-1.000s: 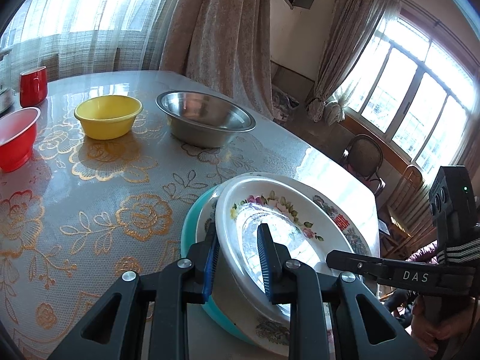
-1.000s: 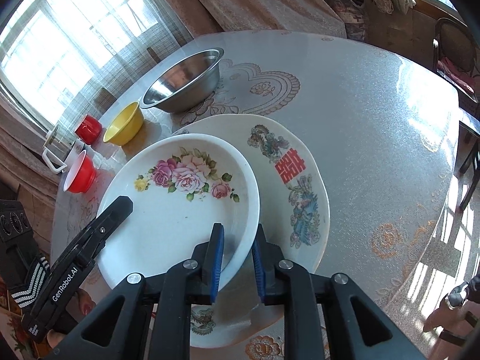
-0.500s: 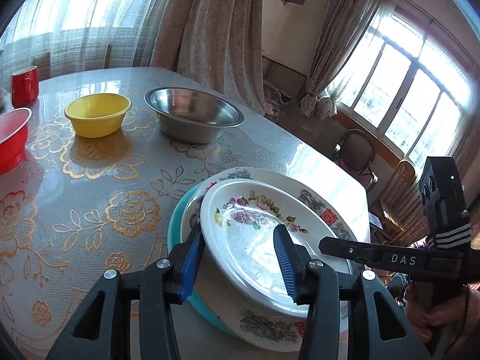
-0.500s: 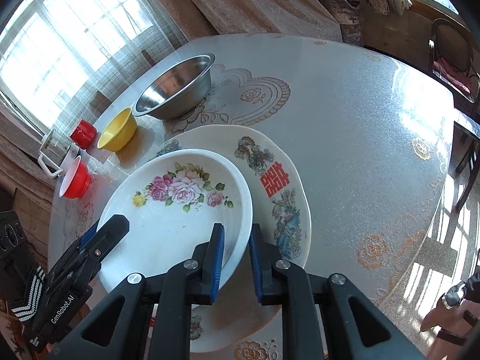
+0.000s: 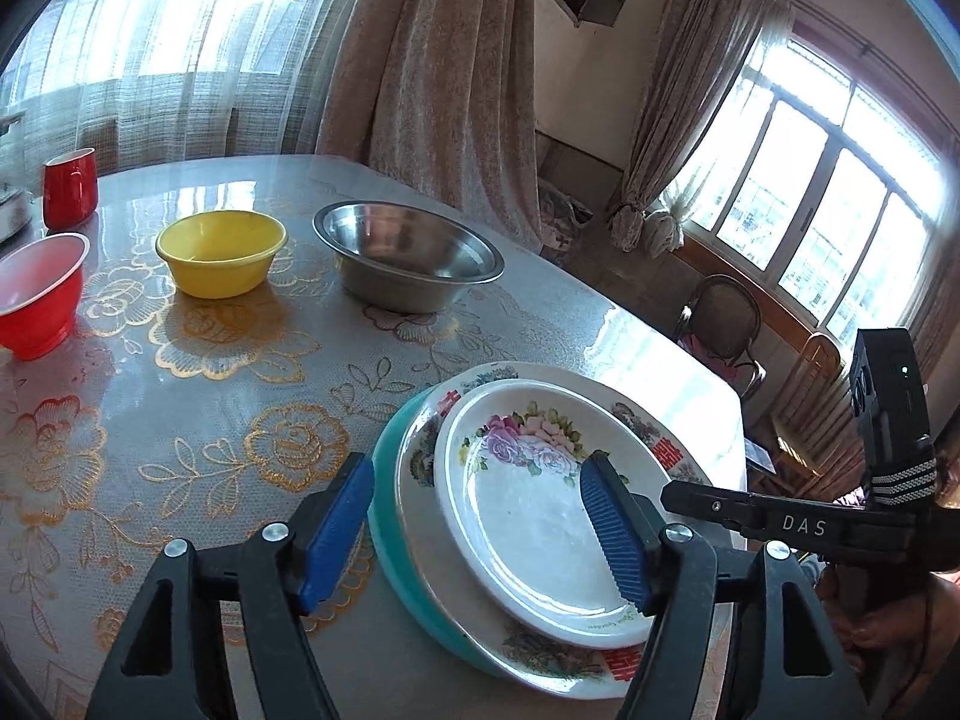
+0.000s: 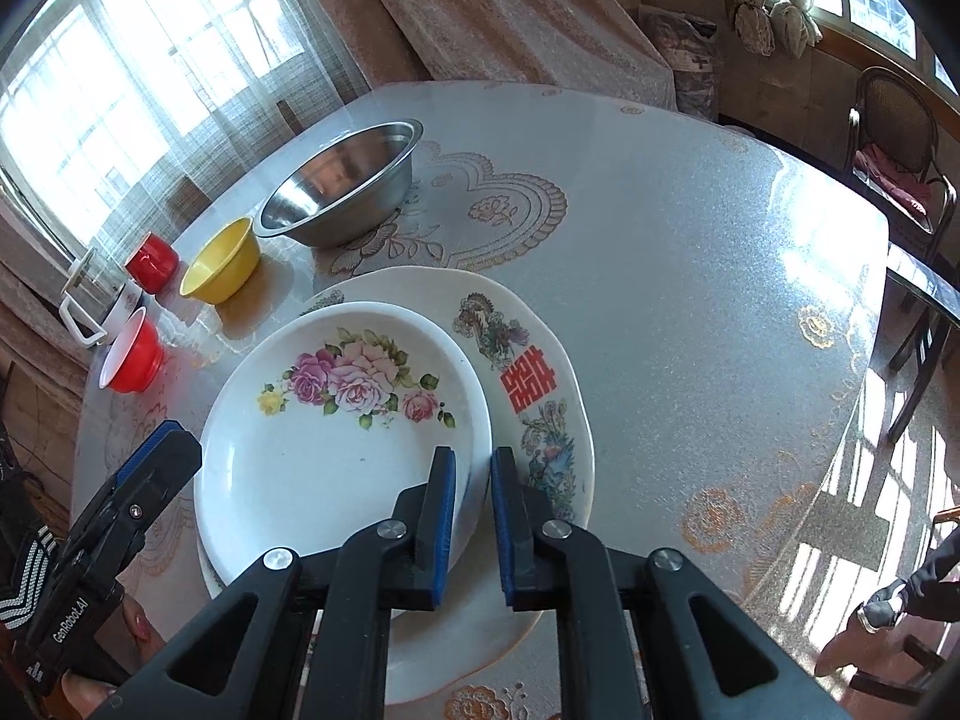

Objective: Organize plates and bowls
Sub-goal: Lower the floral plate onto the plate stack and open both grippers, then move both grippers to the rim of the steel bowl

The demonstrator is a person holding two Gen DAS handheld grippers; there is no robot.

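Now the right gripper (image 6: 471, 513) pinches the rim of the rose plate (image 6: 336, 438) atop the stack, while the left gripper (image 5: 480, 531) gapes wide around it.

A white plate (image 6: 336, 438) with pink roses tops a cream plate (image 6: 528, 372) bearing red characters and a teal plate (image 5: 384, 516); far left sit yellow (image 5: 221, 252), red (image 5: 37, 294) and steel (image 5: 408, 264) bowls on gold-flowered table (image 5: 180, 420).
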